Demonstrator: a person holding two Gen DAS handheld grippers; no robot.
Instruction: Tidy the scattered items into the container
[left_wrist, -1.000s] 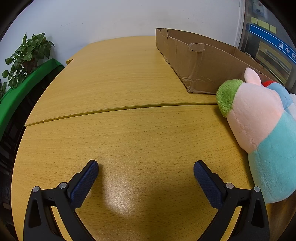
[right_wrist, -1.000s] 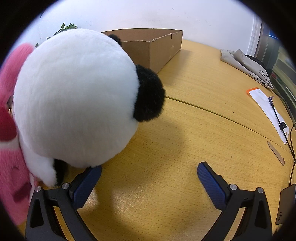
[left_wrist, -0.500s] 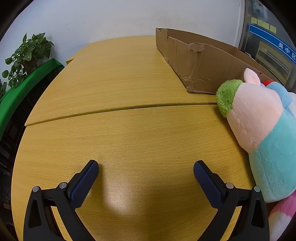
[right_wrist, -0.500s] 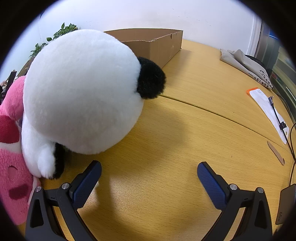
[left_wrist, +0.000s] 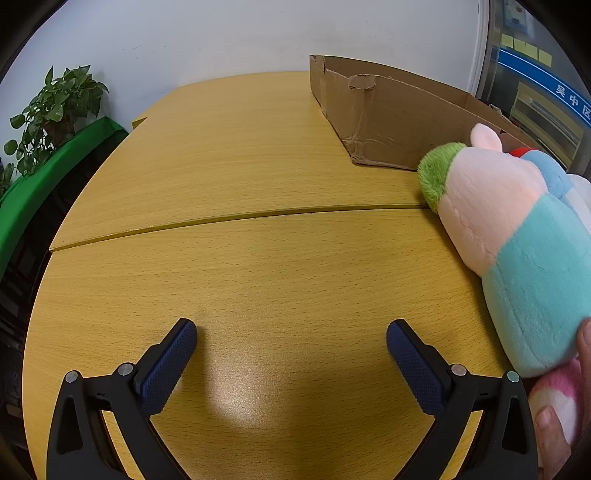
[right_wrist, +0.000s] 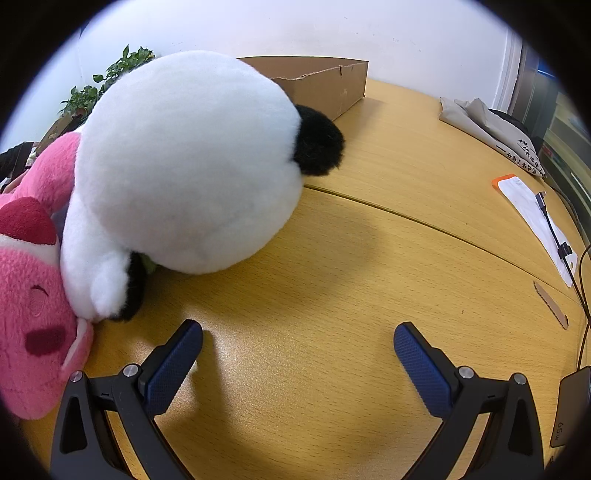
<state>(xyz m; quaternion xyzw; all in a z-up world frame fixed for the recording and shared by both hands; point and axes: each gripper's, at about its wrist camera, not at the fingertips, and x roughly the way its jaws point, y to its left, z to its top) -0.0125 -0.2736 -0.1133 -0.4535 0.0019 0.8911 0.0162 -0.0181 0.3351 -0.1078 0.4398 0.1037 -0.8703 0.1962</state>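
Note:
A cardboard box stands at the back of the wooden table; it also shows in the right wrist view. A pink-and-turquoise plush with a green tuft lies at the right in the left wrist view, right of my open, empty left gripper. In the right wrist view a big white-and-black panda plush lies beside a pink plush, just left of and beyond my open, empty right gripper. The pink plush also shows in the left wrist view with a hand on it.
A potted plant and green ledge stand past the table's left edge. Folded grey cloth, a white packet with a cable, a cardboard strip and a dark charger lie at the right.
The panda plush has shifted up and away from the right gripper's left finger, showing more of the pink plush. In the left view a hand and pink plush have come in at the bottom right.

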